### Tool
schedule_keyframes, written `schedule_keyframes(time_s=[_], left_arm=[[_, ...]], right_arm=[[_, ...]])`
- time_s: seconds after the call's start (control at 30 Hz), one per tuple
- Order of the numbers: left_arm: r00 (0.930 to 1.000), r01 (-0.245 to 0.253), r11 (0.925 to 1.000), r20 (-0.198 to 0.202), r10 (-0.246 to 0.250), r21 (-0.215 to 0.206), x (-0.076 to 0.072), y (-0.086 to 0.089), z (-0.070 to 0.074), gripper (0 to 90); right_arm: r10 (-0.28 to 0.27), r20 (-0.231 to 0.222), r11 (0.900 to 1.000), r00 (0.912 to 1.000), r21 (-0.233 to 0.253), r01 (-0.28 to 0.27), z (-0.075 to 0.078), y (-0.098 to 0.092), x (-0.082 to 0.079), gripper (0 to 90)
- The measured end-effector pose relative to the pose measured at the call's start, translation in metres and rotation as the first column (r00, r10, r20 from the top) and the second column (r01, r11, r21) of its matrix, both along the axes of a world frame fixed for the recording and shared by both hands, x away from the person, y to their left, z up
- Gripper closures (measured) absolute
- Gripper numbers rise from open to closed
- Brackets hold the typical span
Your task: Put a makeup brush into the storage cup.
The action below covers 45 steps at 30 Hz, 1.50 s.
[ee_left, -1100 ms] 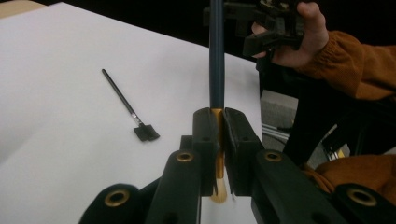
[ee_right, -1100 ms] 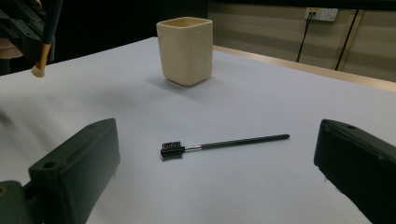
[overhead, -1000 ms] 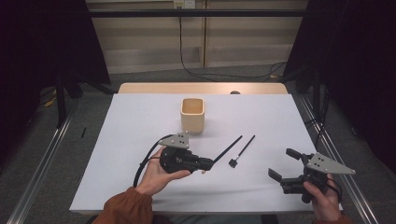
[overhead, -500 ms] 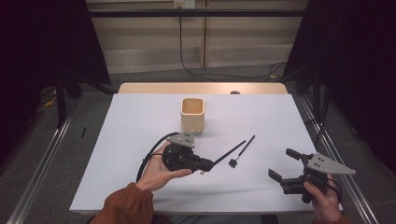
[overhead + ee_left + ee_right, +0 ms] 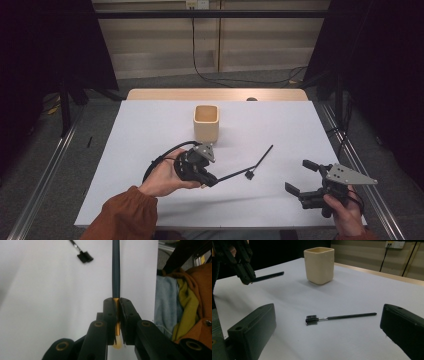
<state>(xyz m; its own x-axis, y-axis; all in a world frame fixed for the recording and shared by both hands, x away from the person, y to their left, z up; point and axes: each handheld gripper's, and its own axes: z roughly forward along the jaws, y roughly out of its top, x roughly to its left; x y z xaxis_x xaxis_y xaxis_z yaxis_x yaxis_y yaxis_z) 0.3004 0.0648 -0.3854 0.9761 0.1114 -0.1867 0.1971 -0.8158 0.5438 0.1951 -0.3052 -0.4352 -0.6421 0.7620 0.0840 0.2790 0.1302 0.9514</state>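
My left gripper (image 5: pixel 211 181) is shut on a dark-handled brush (image 5: pixel 232 175) at its gold ferrule (image 5: pixel 116 325), and the handle (image 5: pixel 115 265) runs straight out past the jaws. In the right gripper view that gripper (image 5: pixel 247 280) holds the brush (image 5: pixel 267 276) just above the white table. A second thin brush (image 5: pixel 262 157) with a black comb head (image 5: pixel 311 320) lies flat on the table. A beige square cup (image 5: pixel 206 122) stands upright behind both. My right gripper (image 5: pixel 299 176) is open near the front right edge, its jaws wide apart and empty (image 5: pixel 328 340).
The white table sheet (image 5: pixel 150 130) has free room at the left and back. A wooden strip (image 5: pixel 215 94) runs along the far edge. Metal rails (image 5: pixel 45 165) flank the table. Bundled clothing (image 5: pixel 180 302) lies past the table's edge in the left gripper view.
My left gripper has turned with the brush, so the handle now lies flatter and points more to the right. The right gripper and the other brush have stayed put.
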Motion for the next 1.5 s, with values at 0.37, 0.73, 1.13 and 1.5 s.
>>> schedule_keyframes(time_s=[0.37, 0.73, 1.13, 1.5], left_arm=[[0.9991, 0.043, 0.9929, -0.012, -0.042, 0.111, 0.001, -0.008, -0.001, 84.0], [0.9992, 0.037, 0.9955, -0.018, -0.035, 0.087, 0.002, -0.004, 0.003, 84.1], [0.9989, 0.043, 0.9936, -0.020, -0.041, 0.104, 0.003, -0.005, 0.002, 84.1], [0.9986, 0.053, 0.9915, -0.002, -0.053, 0.119, 0.002, -0.003, 0.003, 84.1]], right_arm=[[0.030, 0.006, 0.999, 0.9995, -0.028, -0.030, 0.010, 0.004, 0.005, 0.0], [0.137, 0.044, 0.990, 0.9895, 0.005, -0.138, 0.040, 0.000, 0.013, 0.0], [0.280, -0.035, 0.956, 0.9592, -0.082, -0.282, 0.053, 0.023, 0.039, 0.0], [0.406, -0.137, 0.882, 0.9035, -0.198, -0.427, 0.059, 0.055, 0.053, 0.4]])
